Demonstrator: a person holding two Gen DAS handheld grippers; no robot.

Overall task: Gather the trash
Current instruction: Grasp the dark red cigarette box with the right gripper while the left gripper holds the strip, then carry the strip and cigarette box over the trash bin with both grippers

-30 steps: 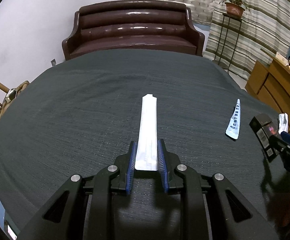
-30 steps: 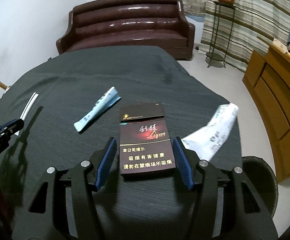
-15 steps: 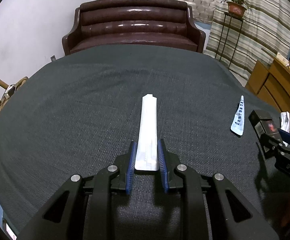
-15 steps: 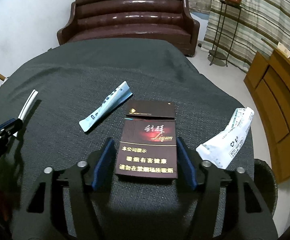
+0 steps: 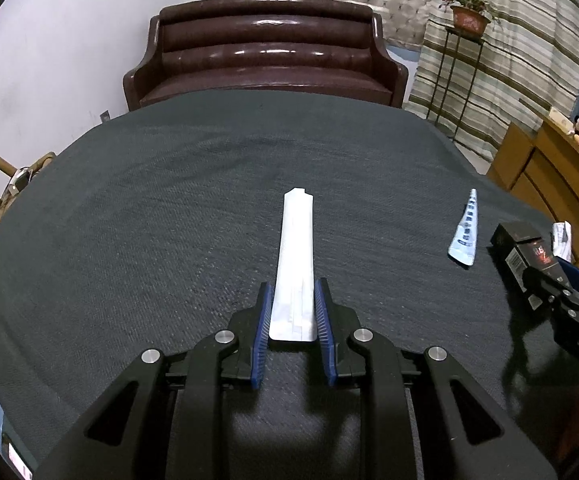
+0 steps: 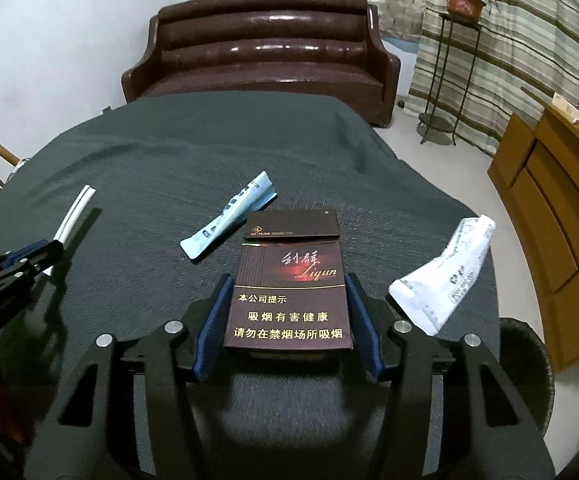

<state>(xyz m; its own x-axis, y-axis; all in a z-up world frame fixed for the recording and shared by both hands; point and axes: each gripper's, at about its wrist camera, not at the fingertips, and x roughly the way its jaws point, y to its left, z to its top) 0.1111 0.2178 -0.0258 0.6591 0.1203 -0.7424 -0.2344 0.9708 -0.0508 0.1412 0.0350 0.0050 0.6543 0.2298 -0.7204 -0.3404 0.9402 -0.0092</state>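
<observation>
Left gripper [image 5: 291, 300] clamps white paper strip [image 5: 295, 264].

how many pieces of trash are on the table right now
4: white wrapper between the left gripper's fingers, cigarette pack between the right's, blue sachet behind it, crumpled white packet at the right edge.

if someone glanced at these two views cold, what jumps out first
The long white paper wrapper stands out against the dark grey tablecloth, its near end clamped in the left hand-held gripper. Next is the dark maroon cigarette pack with gold Chinese lettering, gripped at its sides by the right hand-held gripper. Beside it lie a light blue sachet to the left and a crumpled white printed packet to the right.
</observation>
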